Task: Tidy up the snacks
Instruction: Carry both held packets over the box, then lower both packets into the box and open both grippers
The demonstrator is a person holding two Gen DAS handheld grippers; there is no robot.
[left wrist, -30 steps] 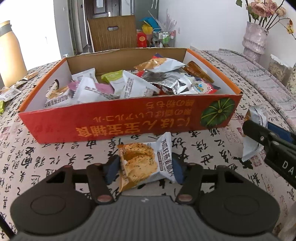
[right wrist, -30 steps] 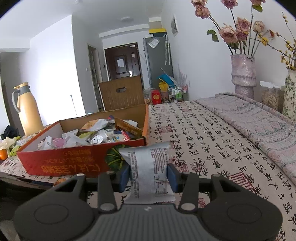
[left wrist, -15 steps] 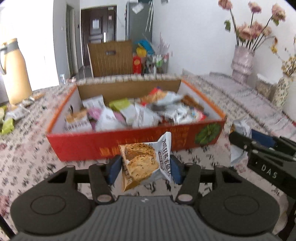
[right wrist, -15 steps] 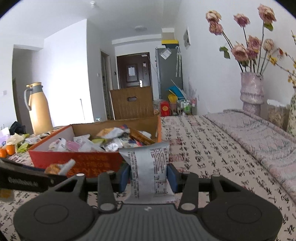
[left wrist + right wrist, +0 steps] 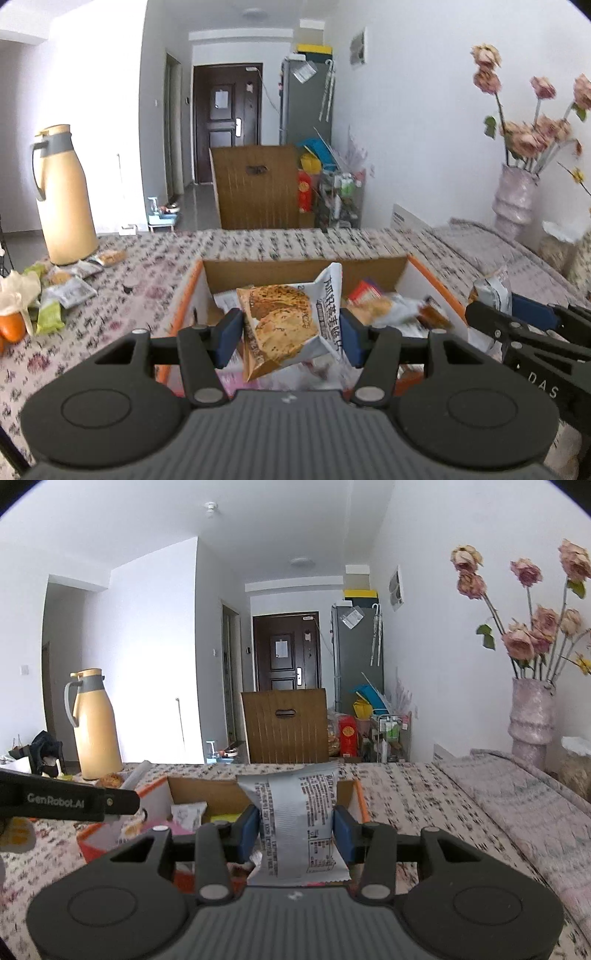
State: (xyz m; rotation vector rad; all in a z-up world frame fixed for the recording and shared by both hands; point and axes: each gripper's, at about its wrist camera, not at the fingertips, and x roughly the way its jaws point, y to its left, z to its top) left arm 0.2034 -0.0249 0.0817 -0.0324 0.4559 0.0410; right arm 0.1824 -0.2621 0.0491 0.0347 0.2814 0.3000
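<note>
Bench under a calligraphy-print cloth point(image 5: 258, 240): the open orange cardboard box point(image 5: 436, 284) is lying just ahead and below. Left gripper point(image 5: 290, 332) fingers are clamping a biscuit-print packet point(image 5: 288, 321); right gripper point(image 5: 295, 829) fingers are clamping an upright grey-white packet point(image 5: 295, 819).

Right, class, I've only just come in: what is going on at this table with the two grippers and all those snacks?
A person is sorting snacks with a handheld gripper in each hand. The left gripper is shut on a cracker packet, and the right gripper is shut on a grey-and-white snack packet. Both packets hang in the air in front of the orange cardboard box, which already holds many snacks. More packets lie loose on the tablecloth near the yellow thermos.
</note>
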